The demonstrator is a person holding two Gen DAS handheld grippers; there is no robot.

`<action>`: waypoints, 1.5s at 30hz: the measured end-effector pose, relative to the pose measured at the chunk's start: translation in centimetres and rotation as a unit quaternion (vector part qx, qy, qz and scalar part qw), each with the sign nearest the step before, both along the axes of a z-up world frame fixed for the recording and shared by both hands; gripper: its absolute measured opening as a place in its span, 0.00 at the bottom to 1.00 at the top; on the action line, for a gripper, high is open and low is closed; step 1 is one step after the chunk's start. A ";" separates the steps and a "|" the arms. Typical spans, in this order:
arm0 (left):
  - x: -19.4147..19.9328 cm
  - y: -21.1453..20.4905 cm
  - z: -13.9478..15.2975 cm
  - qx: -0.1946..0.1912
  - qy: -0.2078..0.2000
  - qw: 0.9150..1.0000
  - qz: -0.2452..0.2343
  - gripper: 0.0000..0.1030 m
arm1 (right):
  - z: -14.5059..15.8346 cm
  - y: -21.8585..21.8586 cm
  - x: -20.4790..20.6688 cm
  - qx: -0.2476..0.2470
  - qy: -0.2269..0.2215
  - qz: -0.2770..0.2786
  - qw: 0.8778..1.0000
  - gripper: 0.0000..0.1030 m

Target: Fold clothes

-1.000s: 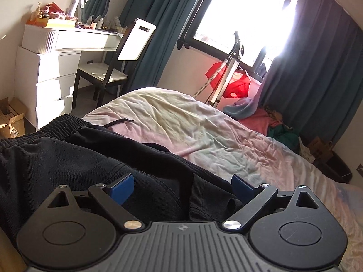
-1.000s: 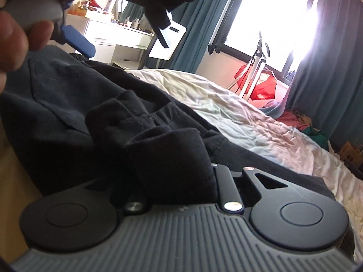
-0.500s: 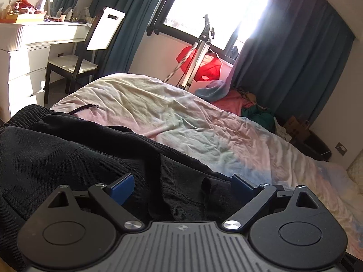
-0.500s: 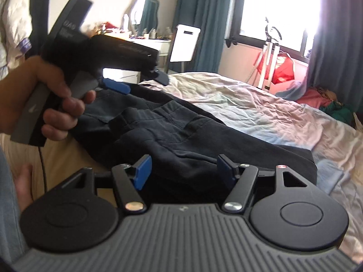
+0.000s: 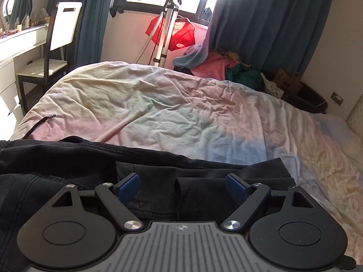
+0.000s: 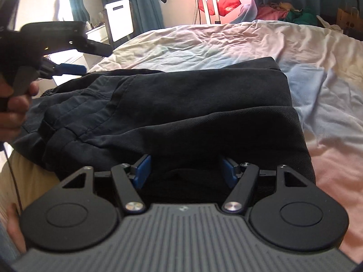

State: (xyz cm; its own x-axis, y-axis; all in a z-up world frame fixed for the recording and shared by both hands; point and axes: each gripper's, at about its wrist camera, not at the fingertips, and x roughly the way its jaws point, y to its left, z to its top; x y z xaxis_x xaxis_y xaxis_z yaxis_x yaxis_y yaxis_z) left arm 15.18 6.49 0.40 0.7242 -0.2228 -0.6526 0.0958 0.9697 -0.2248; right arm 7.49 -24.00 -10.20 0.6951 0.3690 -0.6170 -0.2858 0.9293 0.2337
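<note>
A white desk [image 5: 27,38] and a white-backed chair [image 5: 61,25] stand left of the bed [image 5: 181,104], whose crumpled pastel sheet is bare beyond the garment. A silver stand [image 5: 166,22] with a red cloth [image 5: 179,34] and a heap of coloured clothes [image 5: 217,65] sit under the window, between teal curtains [image 5: 261,22].

The black folded trousers [image 6: 181,104] lie flat on the near edge of the bed. The right gripper [image 6: 185,170] is spread wide at their near hem, holding nothing. The left gripper [image 5: 185,185], also wide open and empty, hovers over the trousers' left part, held by a hand [image 6: 13,104].
</note>
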 end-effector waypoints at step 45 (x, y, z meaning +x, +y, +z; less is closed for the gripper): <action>3.0 -0.1 0.7 -0.028 0.033 0.998 0.042 0.50 | -0.9 -7.6 4.4 0.055 -0.008 -0.133 0.990 0.67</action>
